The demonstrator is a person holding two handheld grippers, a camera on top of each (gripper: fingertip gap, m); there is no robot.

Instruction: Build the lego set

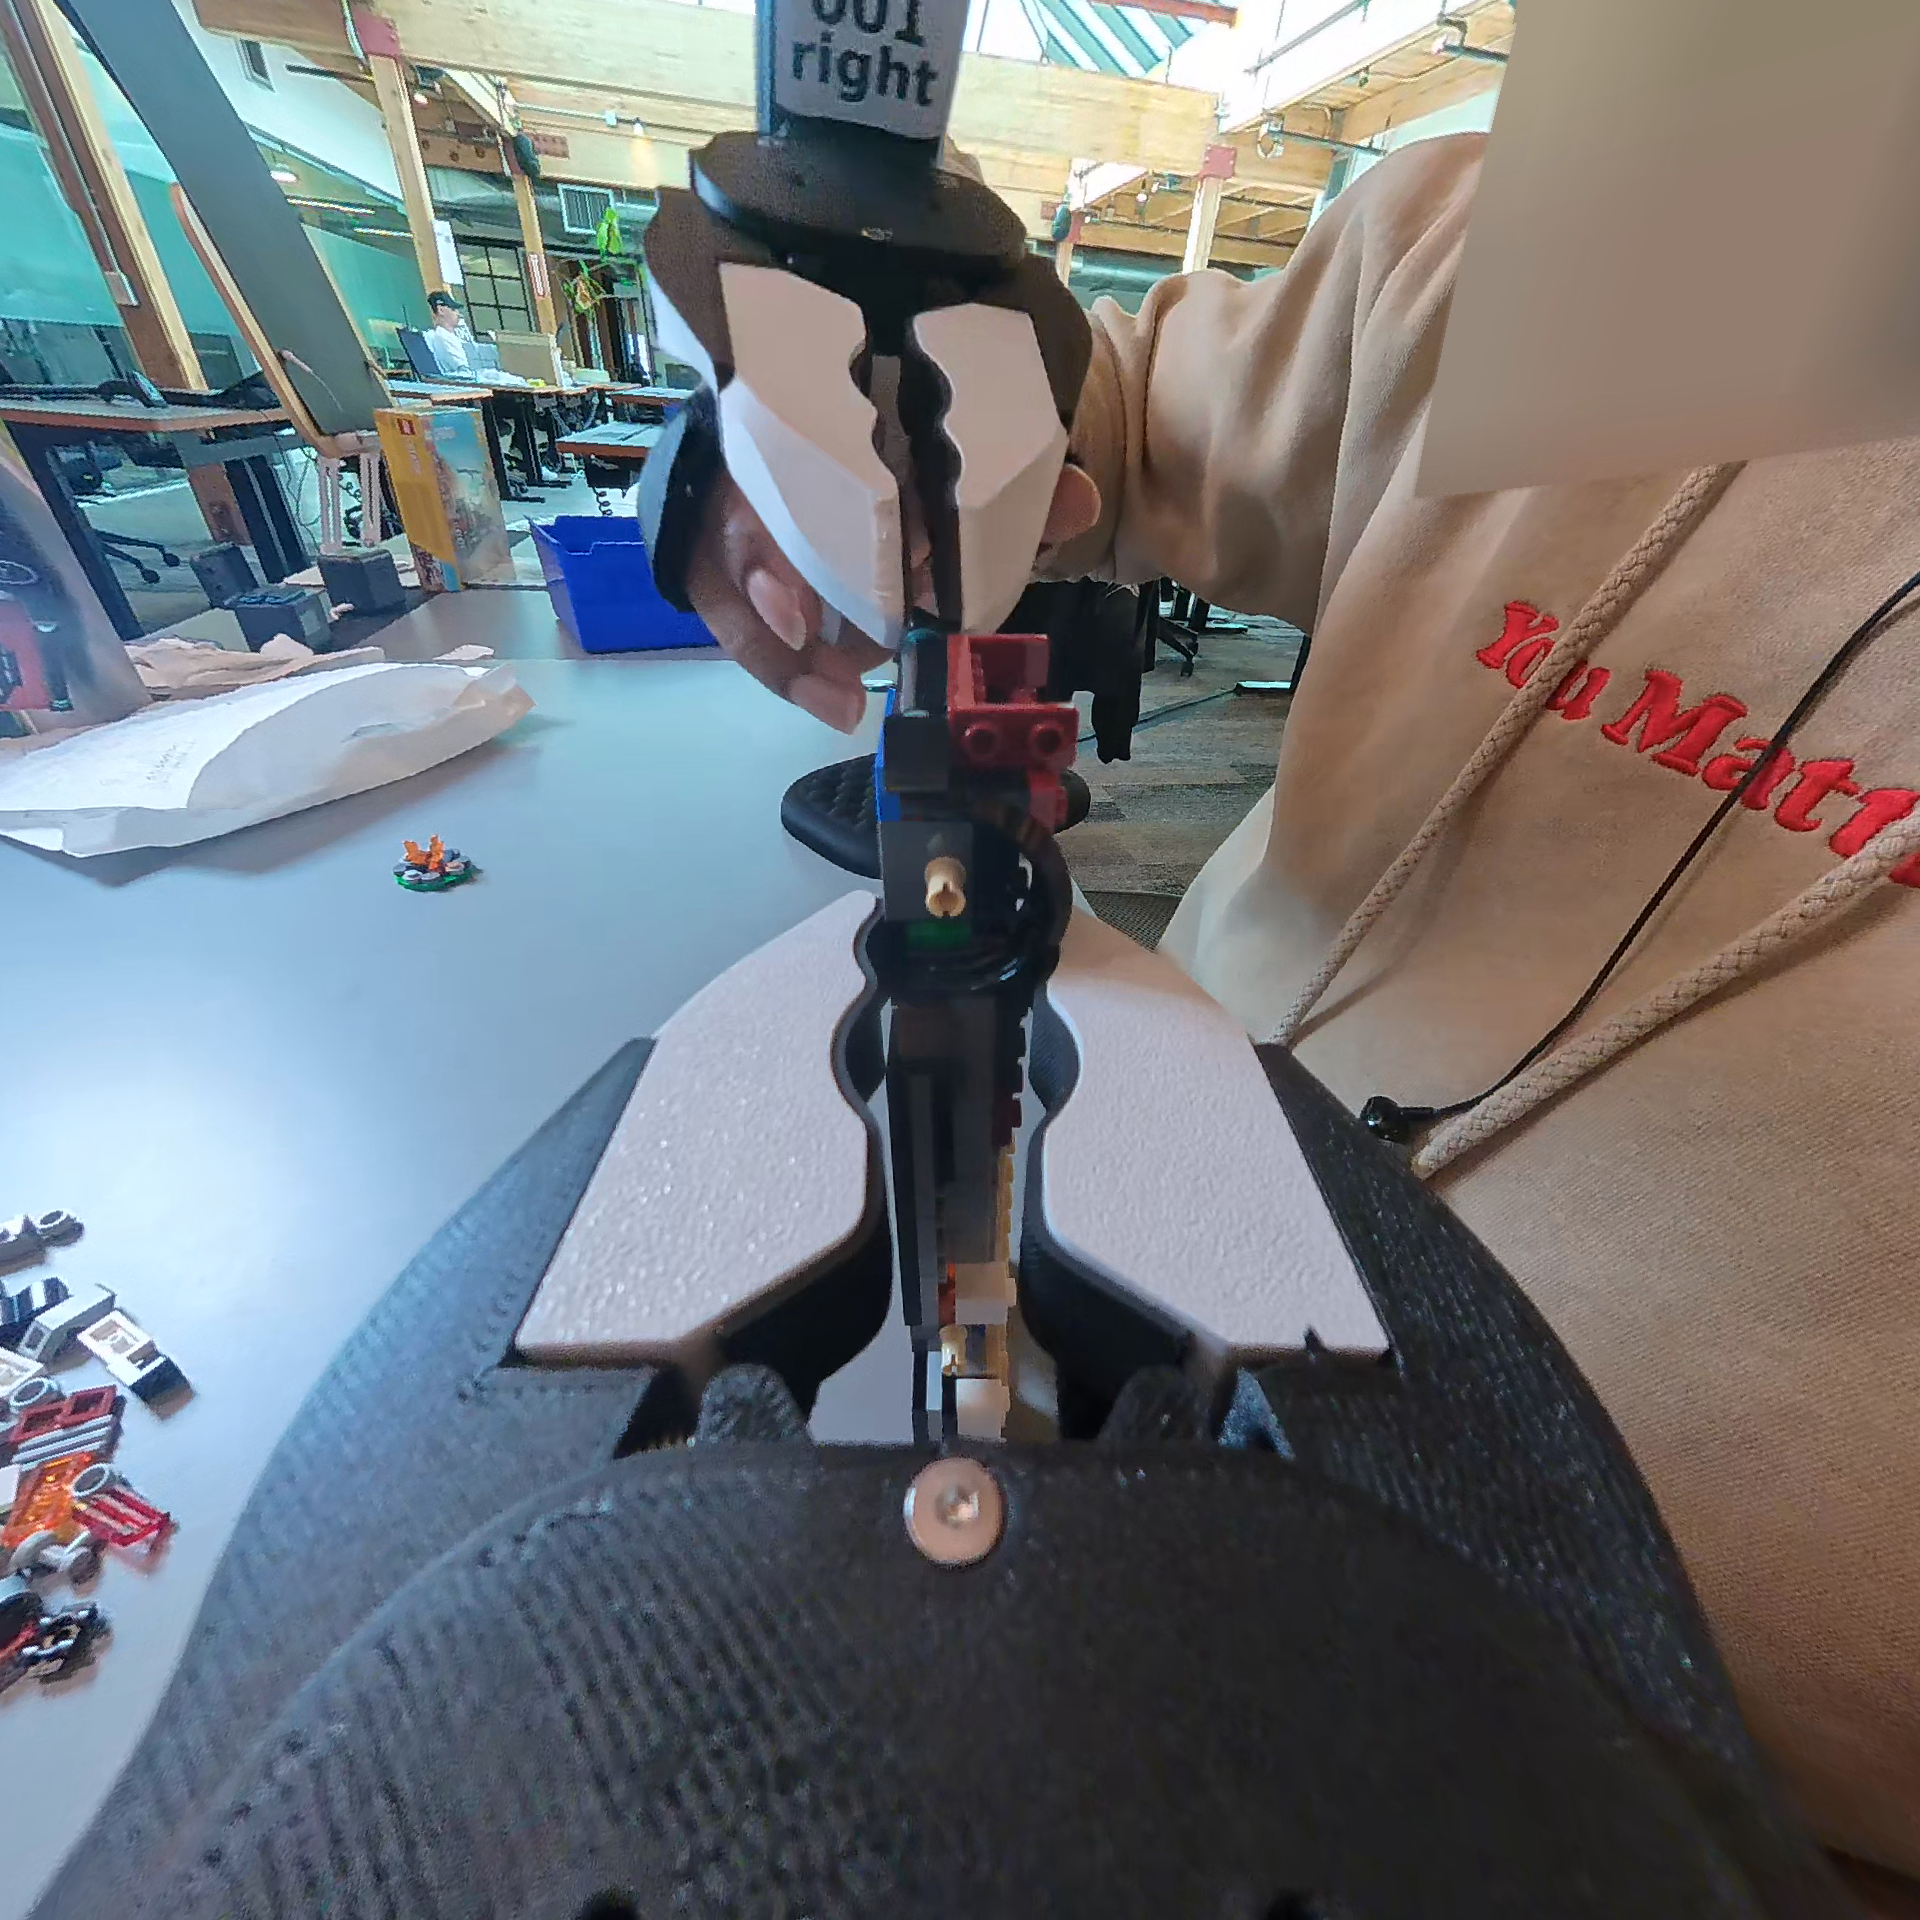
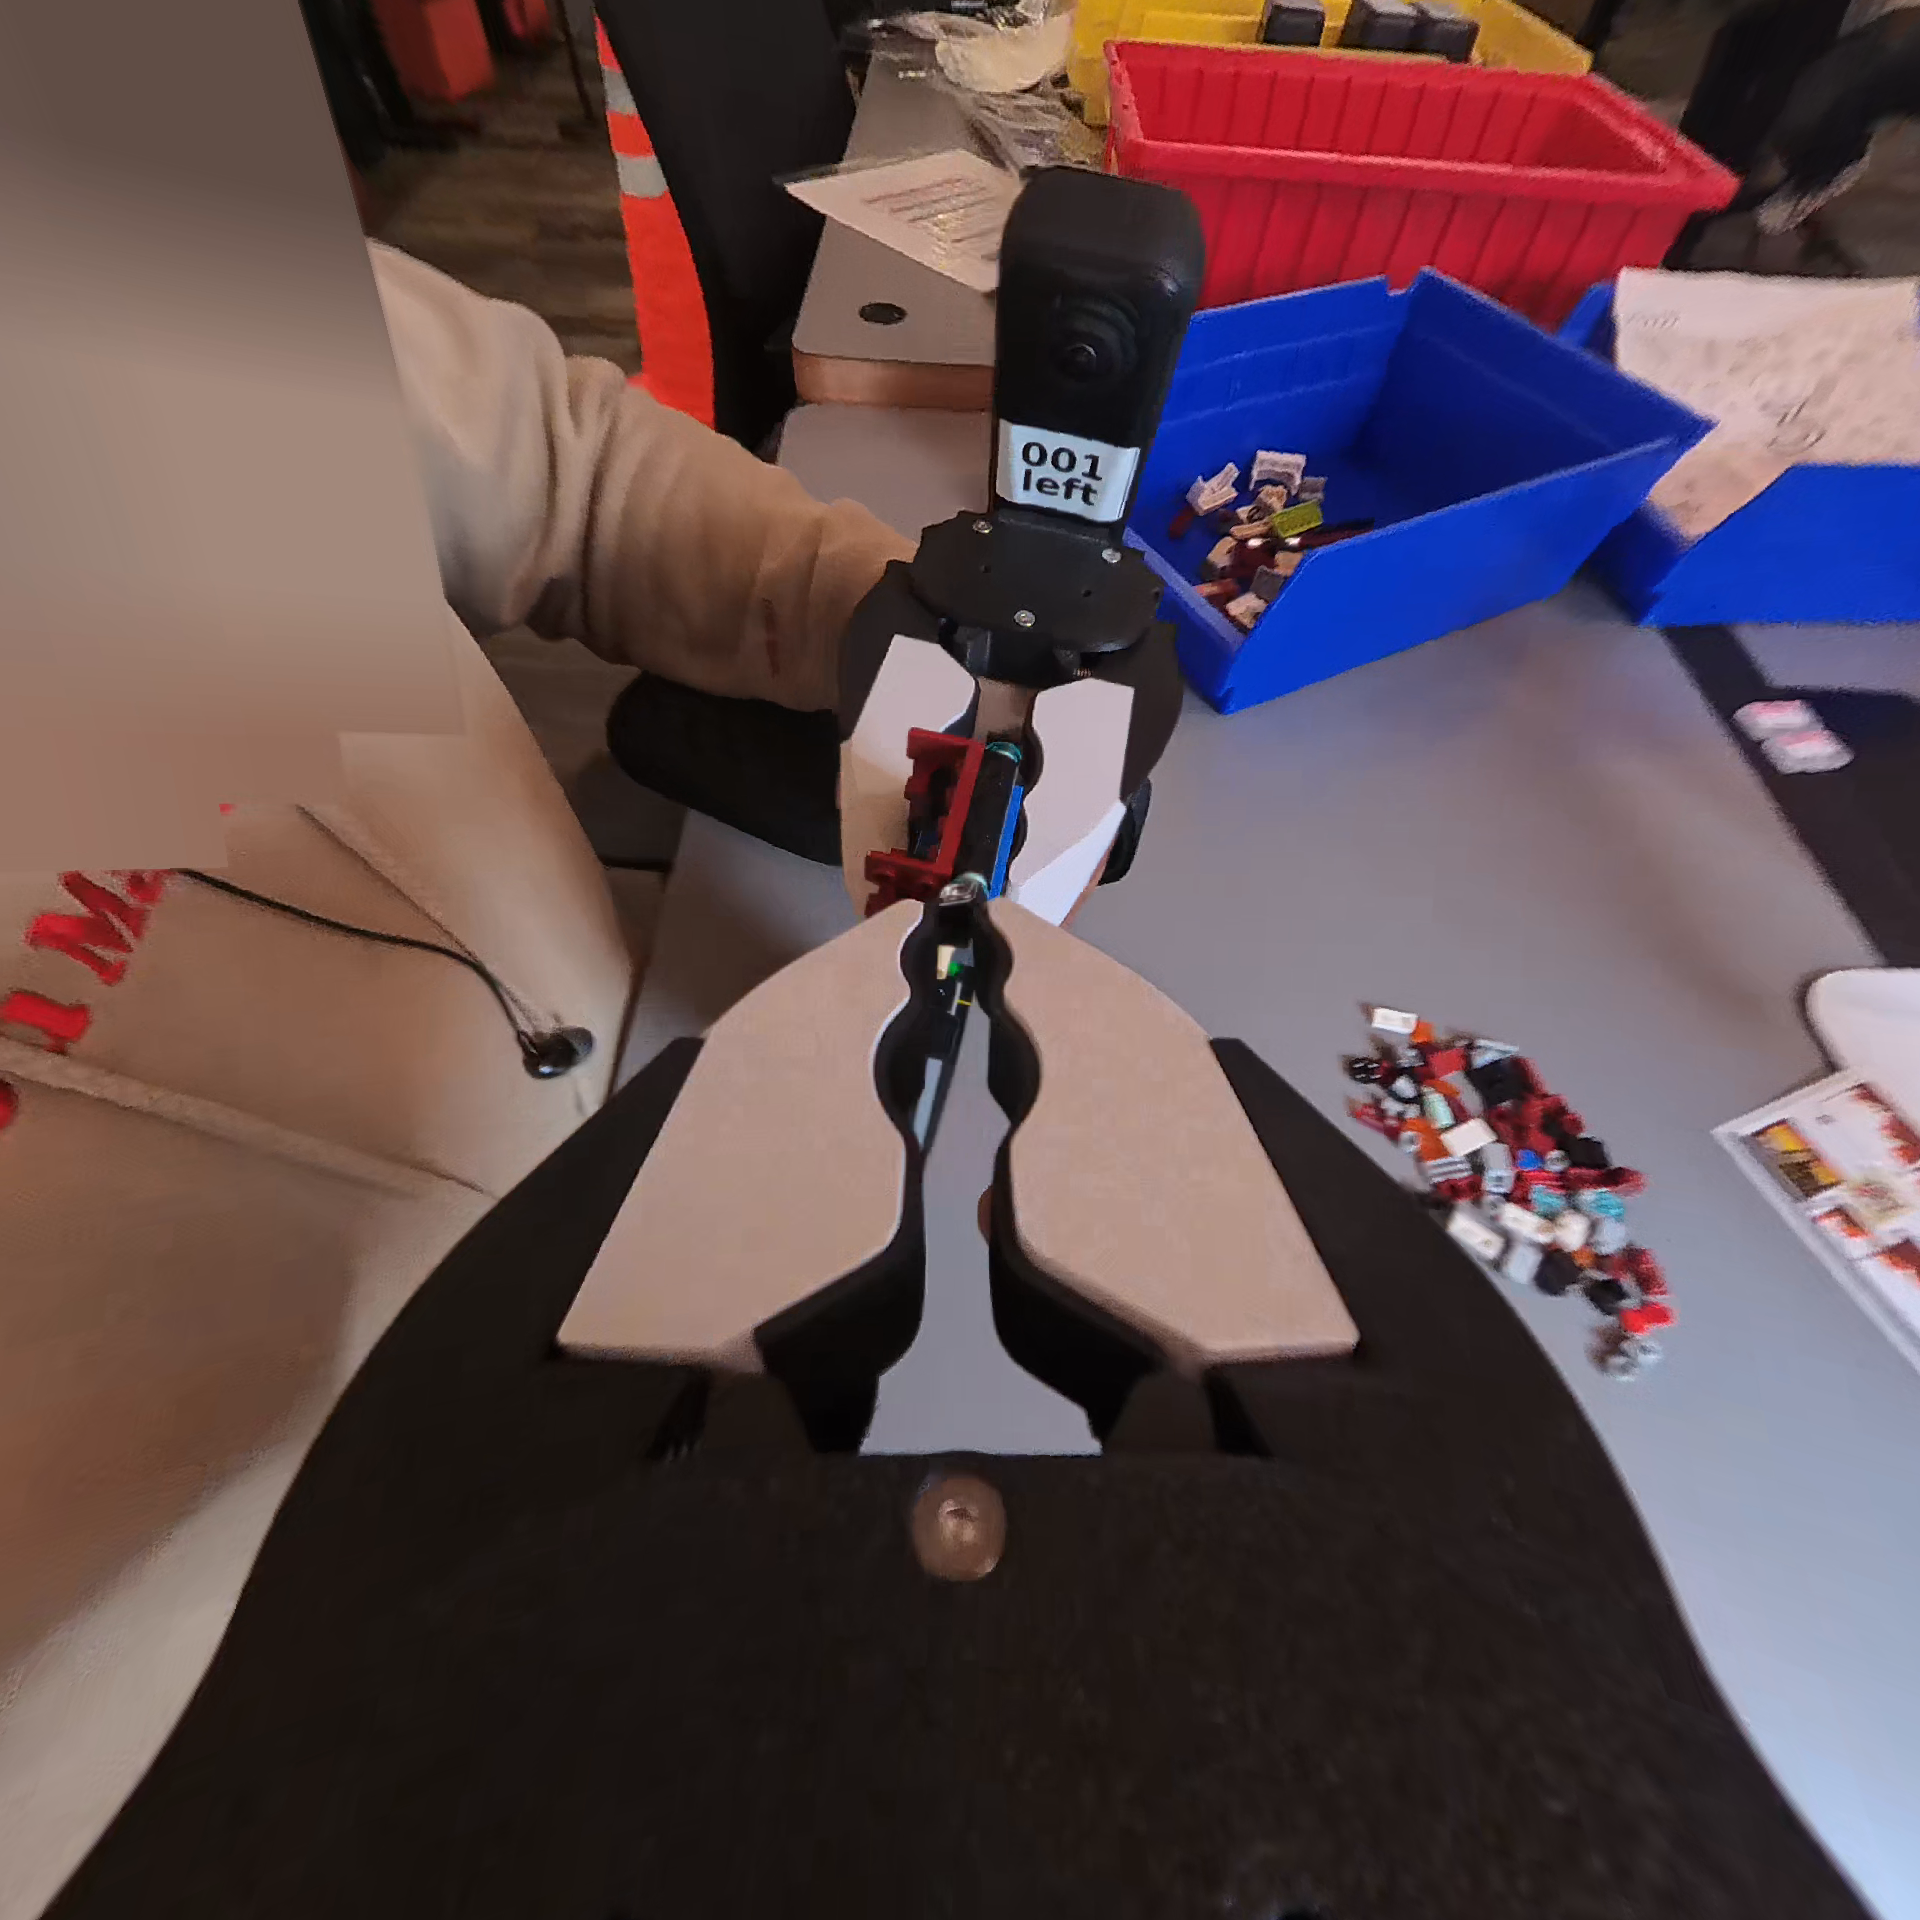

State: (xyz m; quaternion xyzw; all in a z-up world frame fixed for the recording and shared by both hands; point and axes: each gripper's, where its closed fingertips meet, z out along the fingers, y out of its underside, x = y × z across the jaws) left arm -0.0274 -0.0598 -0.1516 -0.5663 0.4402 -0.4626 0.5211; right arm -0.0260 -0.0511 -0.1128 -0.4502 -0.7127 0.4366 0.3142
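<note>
Holding one brick-built model (image 1: 961,831) aloft over the grey worktop (image 1: 416,987) — left claw (image 1: 961,935) clamped on its dark body, right claw (image 2: 951,925) pinched on its far end — loose bricks (image 2: 1507,1174) lying well apart.

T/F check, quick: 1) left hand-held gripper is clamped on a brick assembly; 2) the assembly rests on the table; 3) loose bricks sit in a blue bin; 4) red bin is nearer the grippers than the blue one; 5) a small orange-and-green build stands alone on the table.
1) True: left hand-held gripper grips the brick assembly.
2) False: it is held above the table.
3) True: blue bin holds loose bricks.
4) False: red bin sits behind it.
5) True: orange-and-green build.
</note>
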